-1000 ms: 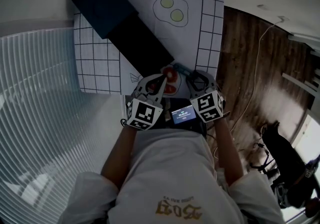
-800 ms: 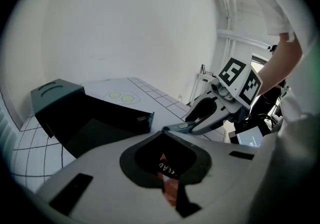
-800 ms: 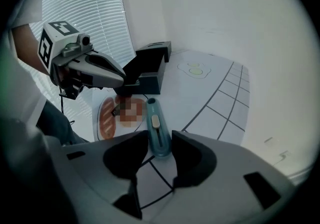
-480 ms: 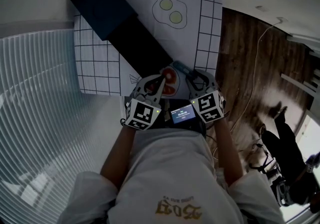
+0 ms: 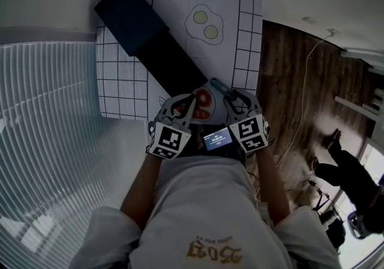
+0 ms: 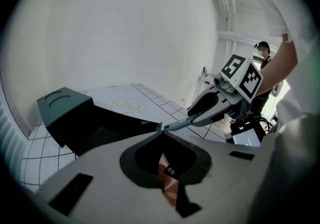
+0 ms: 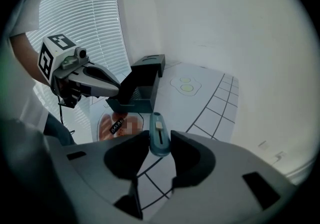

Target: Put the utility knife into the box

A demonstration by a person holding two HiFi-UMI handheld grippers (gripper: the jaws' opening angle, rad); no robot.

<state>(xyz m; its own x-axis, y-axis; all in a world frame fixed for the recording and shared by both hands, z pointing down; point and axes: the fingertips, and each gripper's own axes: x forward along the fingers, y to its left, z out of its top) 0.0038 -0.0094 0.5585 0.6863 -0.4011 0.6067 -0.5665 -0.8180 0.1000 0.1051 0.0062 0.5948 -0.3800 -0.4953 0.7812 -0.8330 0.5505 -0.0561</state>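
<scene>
With the left gripper (image 6: 161, 130) shut on nothing and the right gripper (image 7: 160, 144), its jaws just closing, clamped near one end of the teal utility knife (image 7: 158, 127), the knife may pivot loose before reaching the dark box (image 5: 129, 15) ahead-left of it.

Both forearms (image 5: 141, 185) reach forward from the body, with the two grippers side by side and tilted downward. The left gripper (image 5: 191, 101) has its fingers (image 6: 100, 163) meeting at the tips, with nothing between them. The right gripper (image 5: 231, 97) has just been closing its fingers, which now press on a utility knife (image 7: 159, 138) whose front end juts out ahead of them.
</scene>
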